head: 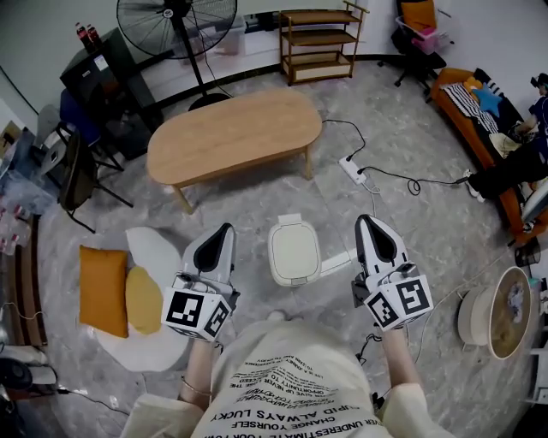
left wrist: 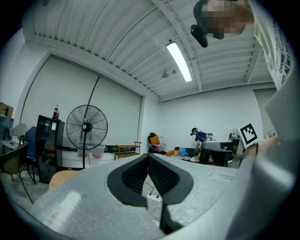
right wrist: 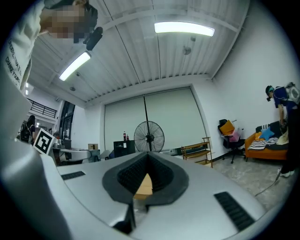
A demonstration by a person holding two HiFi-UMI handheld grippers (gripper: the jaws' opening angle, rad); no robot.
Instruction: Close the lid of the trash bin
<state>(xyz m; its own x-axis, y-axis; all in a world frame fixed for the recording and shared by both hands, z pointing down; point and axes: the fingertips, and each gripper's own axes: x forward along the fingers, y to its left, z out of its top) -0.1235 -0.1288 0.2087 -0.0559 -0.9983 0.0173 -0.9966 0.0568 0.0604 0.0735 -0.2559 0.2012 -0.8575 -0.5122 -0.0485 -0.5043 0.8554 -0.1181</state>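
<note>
A cream-white trash bin [head: 294, 253] stands on the marble floor straight ahead of me, seen from above. Its lid [head: 293, 248] lies flat on top. My left gripper [head: 227, 227] is held level to the bin's left, apart from it, with the jaws shut and nothing between them. My right gripper [head: 363, 219] is held level to the bin's right, also shut and empty. In the left gripper view the left gripper [left wrist: 148, 155] points across the room, its pads meeting at the tip. The right gripper [right wrist: 147, 153] in its own view does the same. Neither gripper view shows the bin.
An oval wooden table [head: 233, 133] stands beyond the bin. A power strip [head: 352, 168] with cables lies on the floor to the right. An orange cushion [head: 103, 289] and a white mat [head: 163, 257] lie at the left. A standing fan [head: 178, 21] and a wooden shelf [head: 318, 38] are at the back.
</note>
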